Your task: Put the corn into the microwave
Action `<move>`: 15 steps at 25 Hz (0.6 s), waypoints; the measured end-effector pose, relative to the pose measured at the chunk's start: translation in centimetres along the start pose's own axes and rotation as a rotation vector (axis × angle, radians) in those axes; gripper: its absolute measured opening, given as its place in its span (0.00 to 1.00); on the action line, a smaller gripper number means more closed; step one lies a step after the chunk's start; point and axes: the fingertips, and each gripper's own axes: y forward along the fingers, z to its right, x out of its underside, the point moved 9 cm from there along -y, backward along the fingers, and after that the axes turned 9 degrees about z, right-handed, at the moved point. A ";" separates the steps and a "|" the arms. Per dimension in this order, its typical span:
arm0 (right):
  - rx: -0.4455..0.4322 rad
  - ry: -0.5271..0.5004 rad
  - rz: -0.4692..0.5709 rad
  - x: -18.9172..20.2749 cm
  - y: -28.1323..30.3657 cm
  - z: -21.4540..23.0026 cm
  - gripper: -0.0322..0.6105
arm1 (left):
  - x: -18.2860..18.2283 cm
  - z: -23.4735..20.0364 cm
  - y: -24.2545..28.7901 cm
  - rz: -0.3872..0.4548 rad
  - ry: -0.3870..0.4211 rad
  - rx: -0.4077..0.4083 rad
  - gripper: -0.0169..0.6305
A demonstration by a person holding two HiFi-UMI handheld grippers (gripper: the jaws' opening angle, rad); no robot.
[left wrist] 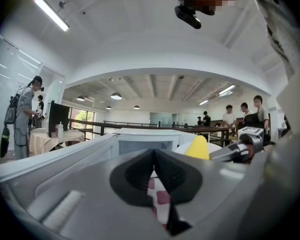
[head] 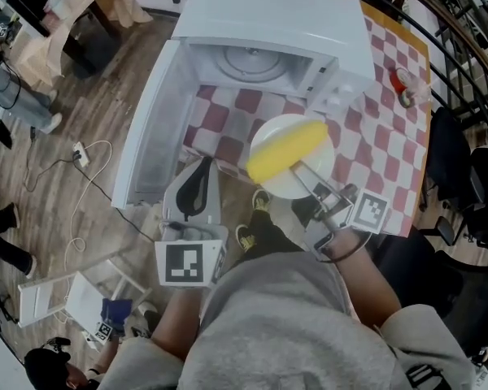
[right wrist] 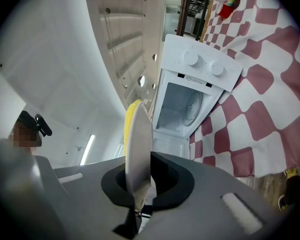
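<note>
Head view with both gripper views. The right gripper (head: 301, 171) has its jaws closed on the near rim of a white plate (head: 278, 187). In the right gripper view the plate (right wrist: 138, 149) appears edge-on, and the black pads (right wrist: 162, 181) press against both of its faces. The corn (head: 287, 150), a yellow cob, lies across the plate's upper face just beyond these fingertips. The pads grip only the plate, and whether the cob touches them cannot be told. In the right gripper view the corn (right wrist: 130, 119) shows as a yellow edge beside the plate, ahead of the pads. Further ahead of the fingers stands the white microwave (head: 268, 23), its door (head: 150, 132) swung wide and its glass turntable (head: 248, 63) exposed. The plate is held outside the cavity, above the red-and-white checked tablecloth (head: 374, 136). The left gripper (head: 202, 169) has its jaws together with nothing between them. It sits near the open door, with the corn (left wrist: 199, 148) off to the right of its fingertips and apart from them.
</note>
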 end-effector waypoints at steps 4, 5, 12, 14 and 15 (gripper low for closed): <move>-0.004 0.017 0.003 -1.7 1.3 0.7 0.06 | -0.2 -0.5 2.1 -0.002 0.017 0.000 0.04; -0.005 0.018 0.003 -2.1 1.6 0.8 0.06 | -0.2 -0.6 2.6 -0.003 0.017 0.000 0.04; -0.008 0.016 0.002 -4.6 3.6 1.8 0.06 | -0.3 -1.0 5.8 -0.001 0.040 0.003 0.04; -0.009 0.016 0.000 -5.3 4.2 2.1 0.06 | -0.4 -1.1 6.7 0.000 0.036 -0.001 0.04; -0.008 0.017 -0.001 -5.6 4.4 2.3 0.06 | -0.4 -1.0 7.1 -0.001 0.033 -0.003 0.04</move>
